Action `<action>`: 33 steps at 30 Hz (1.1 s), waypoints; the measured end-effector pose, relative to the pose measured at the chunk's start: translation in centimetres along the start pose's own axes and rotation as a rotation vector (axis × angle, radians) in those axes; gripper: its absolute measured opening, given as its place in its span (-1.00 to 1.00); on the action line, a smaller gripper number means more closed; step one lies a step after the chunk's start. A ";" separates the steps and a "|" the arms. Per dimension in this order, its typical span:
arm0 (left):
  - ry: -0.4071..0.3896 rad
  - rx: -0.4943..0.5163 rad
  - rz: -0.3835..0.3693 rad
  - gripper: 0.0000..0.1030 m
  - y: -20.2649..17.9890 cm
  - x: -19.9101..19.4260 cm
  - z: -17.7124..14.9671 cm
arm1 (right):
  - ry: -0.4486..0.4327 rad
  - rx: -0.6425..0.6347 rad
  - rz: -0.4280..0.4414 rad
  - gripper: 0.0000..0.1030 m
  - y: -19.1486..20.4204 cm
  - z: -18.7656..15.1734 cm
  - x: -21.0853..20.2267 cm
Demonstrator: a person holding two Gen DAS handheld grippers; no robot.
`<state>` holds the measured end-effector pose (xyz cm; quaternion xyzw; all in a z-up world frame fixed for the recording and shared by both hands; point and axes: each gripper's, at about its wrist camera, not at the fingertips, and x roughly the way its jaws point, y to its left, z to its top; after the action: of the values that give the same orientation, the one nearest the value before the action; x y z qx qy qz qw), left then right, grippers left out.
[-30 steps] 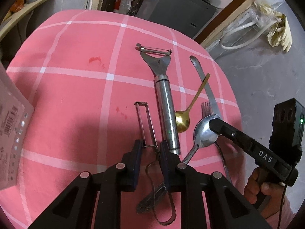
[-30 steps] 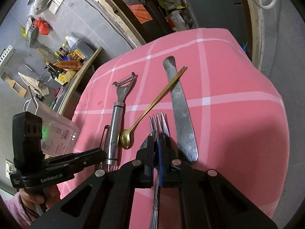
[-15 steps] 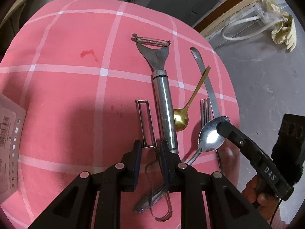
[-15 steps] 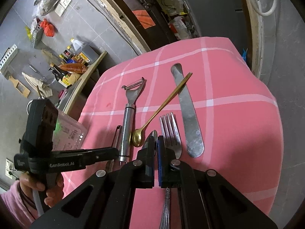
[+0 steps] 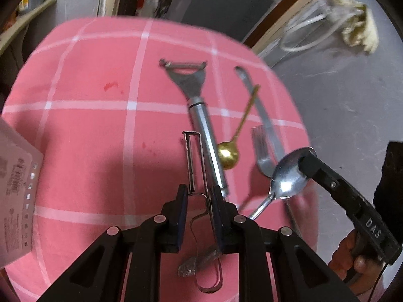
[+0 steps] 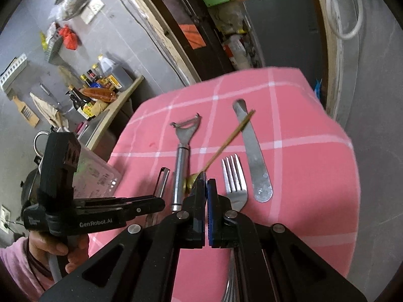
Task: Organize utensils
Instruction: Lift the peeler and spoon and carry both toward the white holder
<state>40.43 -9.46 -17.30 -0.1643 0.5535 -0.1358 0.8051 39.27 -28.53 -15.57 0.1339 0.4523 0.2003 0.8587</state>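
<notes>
On the pink checked cloth (image 5: 88,125) lie a wire-handled peeler (image 5: 192,161), a steel Y-peeler (image 5: 201,118), a gold spoon (image 5: 228,152), a fork (image 5: 262,148) and a butter knife (image 5: 262,115). My left gripper (image 5: 199,193) is shut on the wire-handled peeler's thin handle. My right gripper (image 6: 206,188) is shut on the bowl of a silver spoon (image 5: 287,173) and holds it lifted above the fork, its handle slanting down toward my left gripper. In the right wrist view the spoon shows only as a sliver between the pads.
A clear plastic box (image 5: 15,188) with a label stands at the cloth's left edge. The cloth's right edge drops to grey floor (image 5: 352,88). A shelf with bottles (image 6: 95,93) and a doorway lie beyond the table.
My right gripper has lifted the silver spoon up and to the right, off the cloth. My left gripper has stayed shut on the wire-handled peeler, and the view has drawn back slightly.
</notes>
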 end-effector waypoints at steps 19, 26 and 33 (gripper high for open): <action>-0.401 0.193 -0.035 -0.67 -2.0 -14.2 -2.1 | -0.282 -0.206 -0.160 -0.97 9.7 1.9 -12.6; -0.504 0.206 -0.034 -0.70 -0.7 -20.5 -1.6 | -0.376 -0.280 -0.179 -0.97 15.1 3.6 -16.2; -0.603 0.211 -0.027 -0.70 1.1 -25.7 -1.2 | -0.443 -0.329 -0.157 -0.97 20.2 5.1 -17.6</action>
<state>30.33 1.69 3.64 -0.1202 0.2706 -0.1482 0.9436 30.04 -19.15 8.33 -0.0023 0.2241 0.1699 0.9596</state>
